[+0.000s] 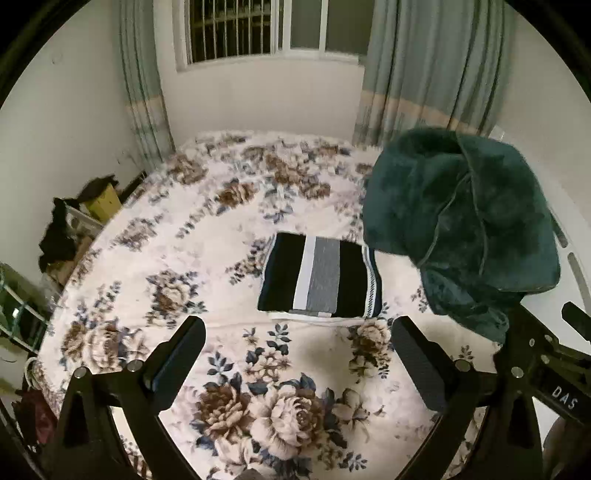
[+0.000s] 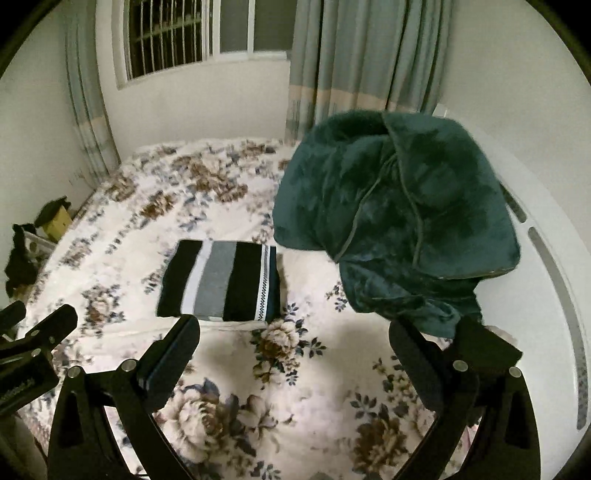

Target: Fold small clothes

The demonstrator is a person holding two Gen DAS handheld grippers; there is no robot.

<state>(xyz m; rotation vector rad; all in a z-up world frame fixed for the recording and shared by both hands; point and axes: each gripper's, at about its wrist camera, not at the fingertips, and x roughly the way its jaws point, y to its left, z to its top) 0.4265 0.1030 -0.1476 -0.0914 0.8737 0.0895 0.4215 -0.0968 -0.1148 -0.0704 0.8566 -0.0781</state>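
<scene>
A folded striped garment (image 1: 320, 277) (image 2: 221, 282), black with white and grey bands, lies flat on the floral bedspread (image 1: 184, 258) (image 2: 314, 369). My left gripper (image 1: 297, 332) hovers open just short of its near edge, nothing between the fingers. My right gripper (image 2: 295, 332) is also open and empty, with the garment ahead of its left finger. The right gripper's frame shows at the right edge of the left wrist view, and the left gripper's frame at the left edge of the right wrist view.
A heap of dark green plush fabric (image 1: 465, 229) (image 2: 399, 214) rests on the bed's right side against a white headboard (image 2: 554, 277). Curtains (image 2: 369, 55) and a barred window (image 1: 236, 29) stand behind. Dark clutter and a yellow box (image 1: 105, 203) sit beside the bed at left.
</scene>
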